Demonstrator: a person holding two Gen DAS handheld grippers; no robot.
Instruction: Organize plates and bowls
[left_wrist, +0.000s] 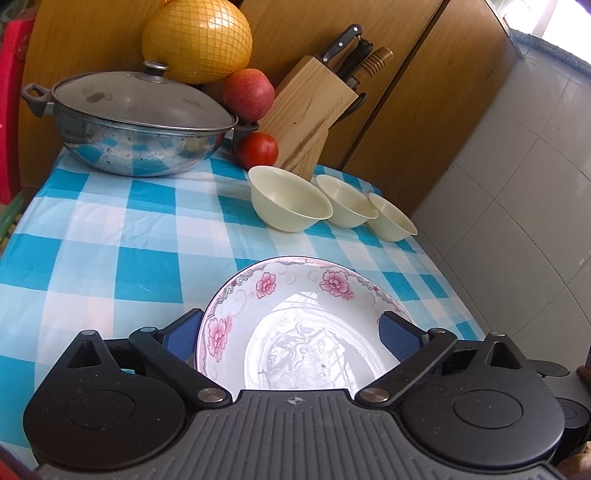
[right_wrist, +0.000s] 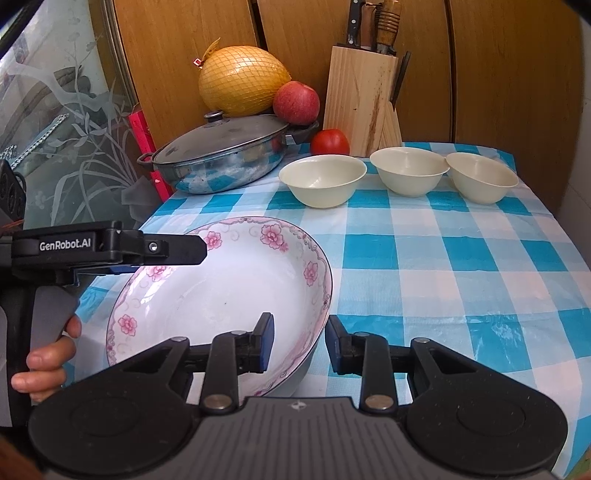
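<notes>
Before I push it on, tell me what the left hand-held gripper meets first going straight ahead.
Probably the white flowered plate already lying between the open left hand-held gripper fingers. Past its far rim, the nearest cream plastic bowl looks next, though depth is unclear.

Your flowered plate (right_wrist: 229, 295) sits upright with its rim between the right jaws; three cream bowls (right_wrist: 323, 180) (empty, upright) line up beyond.

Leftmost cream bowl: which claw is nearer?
Right, judging roughly. The right claw straddles the floral plate's rim, on the side facing the leftmost cream bowl. The left claw spans the plate's far side.
</notes>
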